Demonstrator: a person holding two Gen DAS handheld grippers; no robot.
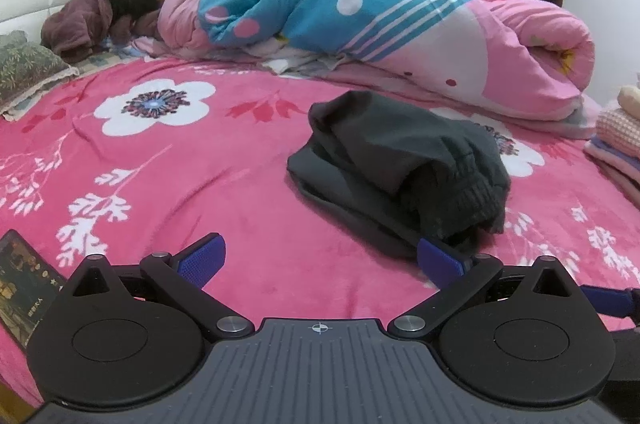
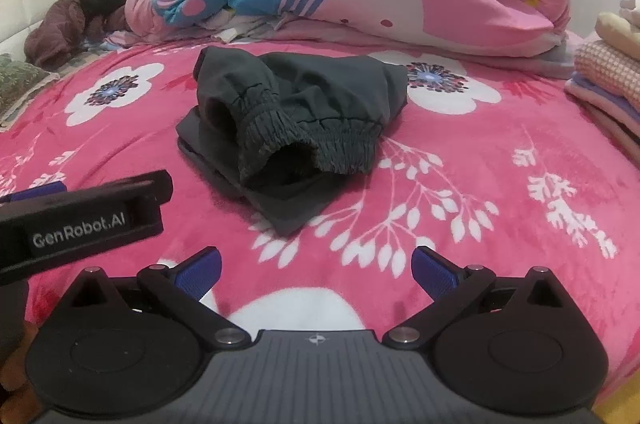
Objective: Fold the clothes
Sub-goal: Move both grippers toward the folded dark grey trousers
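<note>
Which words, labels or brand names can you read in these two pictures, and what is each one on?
"GenRobot.AI": white letters on the black body of the left gripper, seen in the right wrist view.
The dark card at the bed's left edge carries small print, too blurred to read.
No other text is visible.

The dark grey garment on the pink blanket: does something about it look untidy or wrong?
Yes. The dark grey garment with elastic cuffs lies bunched on the pink flowered blanket. Its upper layer is puffed up and skewed over the flat layers below, and one cuff gapes open. Both the left gripper and the right gripper are open and hold nothing.
</note>
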